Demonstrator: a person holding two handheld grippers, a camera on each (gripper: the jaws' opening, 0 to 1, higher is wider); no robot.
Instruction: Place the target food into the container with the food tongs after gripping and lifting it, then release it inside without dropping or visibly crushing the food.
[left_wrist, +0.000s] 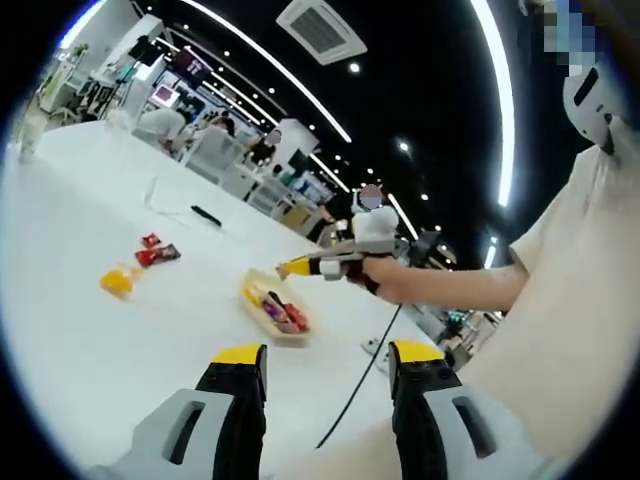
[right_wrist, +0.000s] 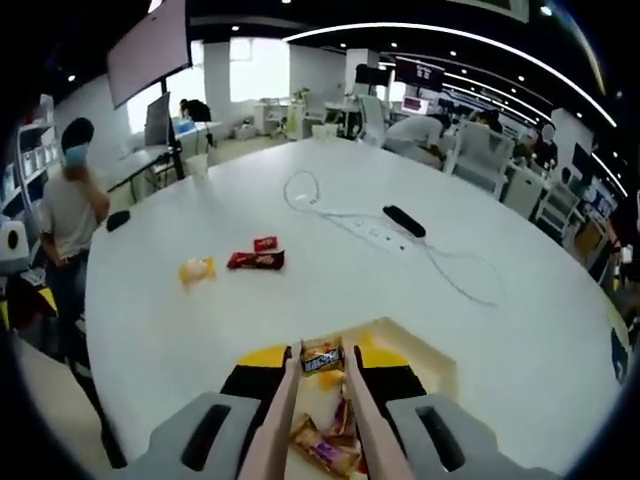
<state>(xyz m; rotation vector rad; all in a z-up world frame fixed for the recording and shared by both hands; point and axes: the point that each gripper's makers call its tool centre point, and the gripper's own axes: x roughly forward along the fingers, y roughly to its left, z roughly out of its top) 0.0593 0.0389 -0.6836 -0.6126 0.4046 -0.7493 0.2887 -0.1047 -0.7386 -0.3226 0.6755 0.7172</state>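
At lower centre of the right gripper view, our right gripper (right_wrist: 322, 372) closes the tongs (right_wrist: 322, 420) on a wrapped snack (right_wrist: 322, 356) above the container (right_wrist: 425, 360); loosening early drops it outside. Our left gripper (left_wrist: 328, 362) gapes wide, empty.

The container (right_wrist: 432, 362) sits on the table (right_wrist: 520, 330), with snack packets (right_wrist: 325, 448) lying inside it. Beyond the container lie a bun (right_wrist: 197, 269) and two wrapped bars (right_wrist: 257, 257) side by side. Farther behind the container, a power strip (right_wrist: 383, 237) and a remote (right_wrist: 404, 221) rest together.

table (right_wrist: 520, 330): smooth, matt white
snack packets (right_wrist: 322, 357): glossy wrapping
tongs (right_wrist: 275, 420): smooth, matt
gripper jaws: matt black plastic, yellow tips
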